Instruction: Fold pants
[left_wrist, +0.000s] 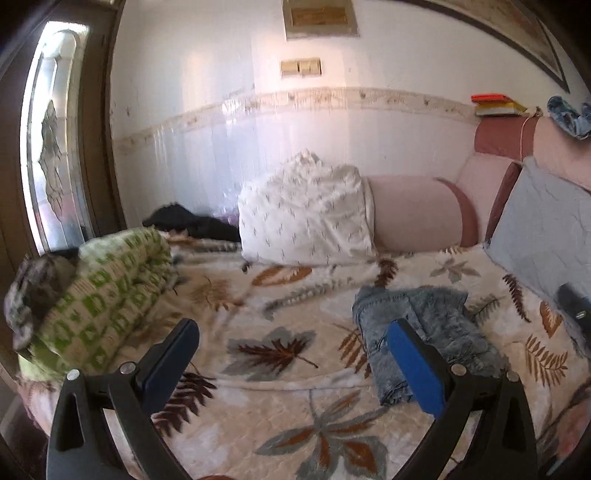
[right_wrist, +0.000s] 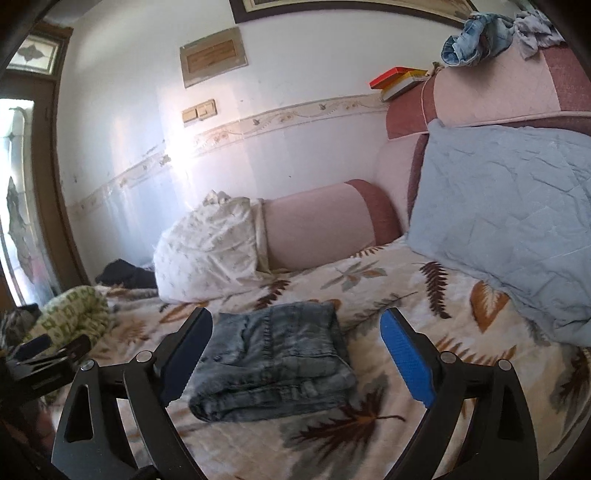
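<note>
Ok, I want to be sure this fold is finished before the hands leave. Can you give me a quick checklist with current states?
1. Jeans folded into a compact stack: ok.
2. Stack lies flat on the leaf-print blanket: ok.
3. Right gripper open, pads off the denim: ok.
4. Left gripper open and empty: ok.
5. Layer edges aligned on the far side: cannot tell.
6. Stack clear of the blue pillow: ok.

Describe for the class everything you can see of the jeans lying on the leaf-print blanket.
The jeans are faded blue-grey denim, folded into a compact, roughly rectangular bundle of several layers. Seams and stitching show on top, and a rounded fold faces the camera. They lie flat on the leaf-print blanket, nothing on them. Neither gripper touches them.
</note>
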